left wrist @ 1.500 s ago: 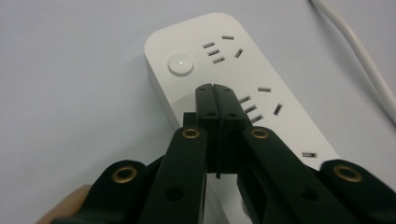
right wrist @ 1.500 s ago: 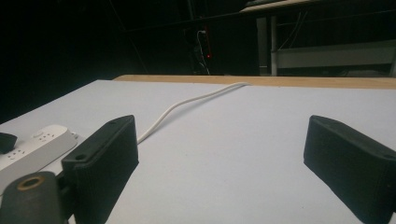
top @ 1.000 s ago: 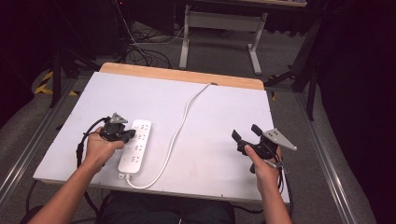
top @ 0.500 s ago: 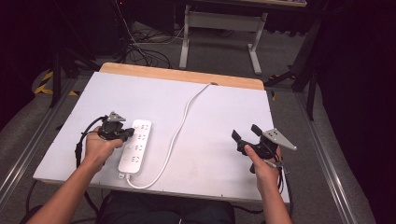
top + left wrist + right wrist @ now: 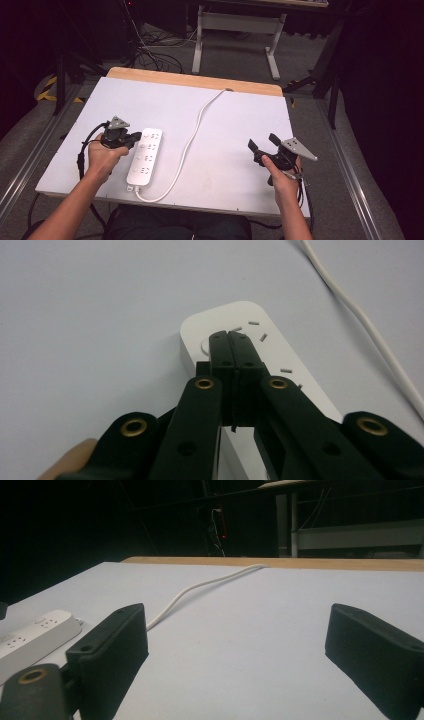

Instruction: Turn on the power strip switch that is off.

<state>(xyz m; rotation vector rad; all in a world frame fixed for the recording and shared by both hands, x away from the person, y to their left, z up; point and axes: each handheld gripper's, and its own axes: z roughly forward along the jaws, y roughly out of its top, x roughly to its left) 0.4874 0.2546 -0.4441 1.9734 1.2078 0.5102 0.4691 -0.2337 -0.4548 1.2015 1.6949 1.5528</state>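
Note:
A white power strip (image 5: 145, 157) lies on the white table top (image 5: 225, 110), and its white cable (image 5: 197, 125) runs to the far edge. My left gripper (image 5: 134, 140) is shut with nothing between its jaws. Its tips (image 5: 231, 340) are over the end of the strip (image 5: 200, 330), right beside a round button. I cannot tell whether they touch it. My right gripper (image 5: 262, 141) is held over the table's right side, well away from the strip. Its jaws (image 5: 240, 640) stand wide open and empty.
In the right gripper view the strip (image 5: 30, 635) lies far left and the cable (image 5: 200, 587) curves toward the wooden far edge (image 5: 300, 562). Table legs and loose cables (image 5: 150, 55) are on the dark floor beyond. Metal rails (image 5: 30, 165) run along both sides of the table.

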